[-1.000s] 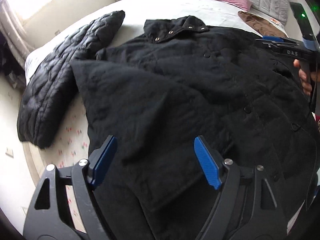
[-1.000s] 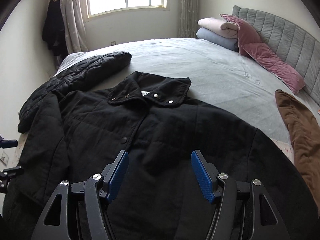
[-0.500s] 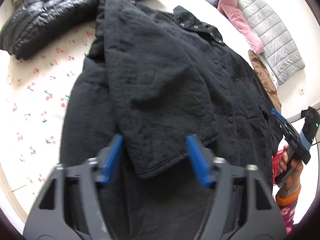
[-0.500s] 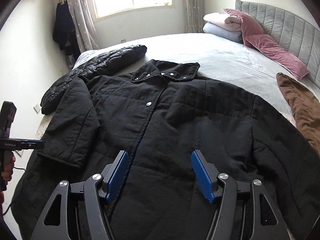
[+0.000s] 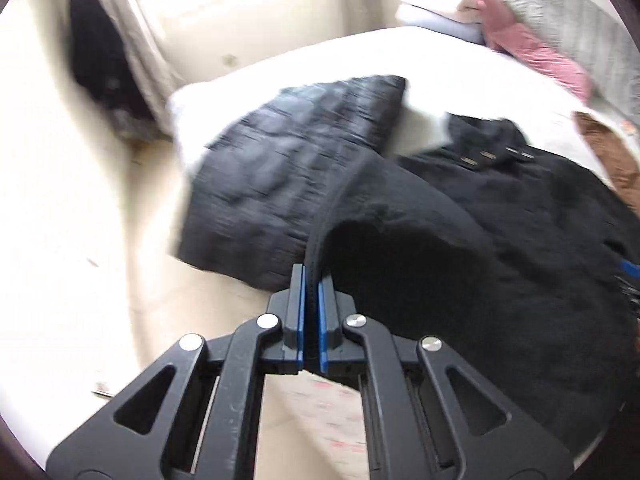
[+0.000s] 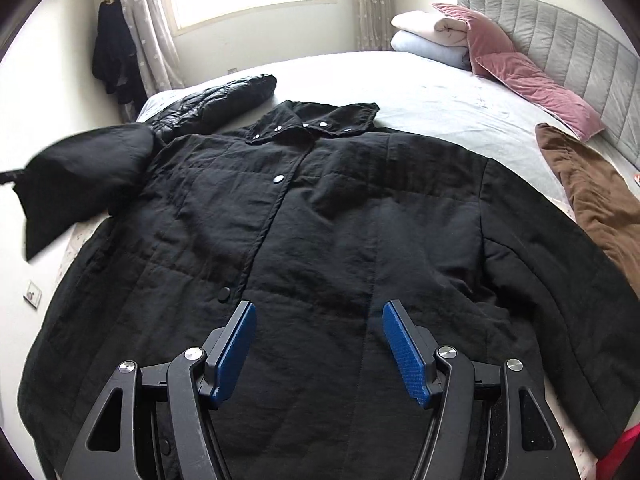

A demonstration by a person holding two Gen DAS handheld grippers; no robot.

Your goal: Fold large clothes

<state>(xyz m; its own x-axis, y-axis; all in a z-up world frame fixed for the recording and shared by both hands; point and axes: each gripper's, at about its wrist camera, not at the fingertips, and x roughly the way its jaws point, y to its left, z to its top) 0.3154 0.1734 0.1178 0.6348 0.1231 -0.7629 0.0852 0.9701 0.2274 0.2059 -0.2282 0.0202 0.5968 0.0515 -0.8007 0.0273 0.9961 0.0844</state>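
The left tool (image 5: 310,280) is closed on the cuff edge of the coat's sleeve (image 5: 404,240): the blue pads (image 5: 301,312) are nearly together, with the stitched hem pinched between them near the tips. The sleeve rises from the pinch in a hollow arch, and the right wrist view shows it held up off the bed at the coat's left side (image 6: 80,172). The left view is blurred, so how deep the hem sits in the pads is hard to tell.

The right tool (image 6: 316,344) is wide open and holds nothing. It hovers over the lower front of the coat (image 6: 320,220); whether the fingertips touch the cloth I cannot tell.

The coat lies front up and buttoned on the bed (image 6: 420,88), collar toward the window, body spread flat, the other sleeve lying along its right side. A black puffer jacket (image 6: 216,100) lies just beyond the raised sleeve, touching or overlapping the shoulder area; a brown garment (image 6: 592,200) lies near the far sleeve.

By the look of it, the coat is quilted, soft and limp, fairly bulky and probably somewhat heavy for a single pinch. It will sag and drag rather than hold shape. Hems, cuffs and seams give the firmest hold, since the layers are stitched there; a pinch in the middle of a panel might catch only the top layer. The surface seems matte, not slippery.
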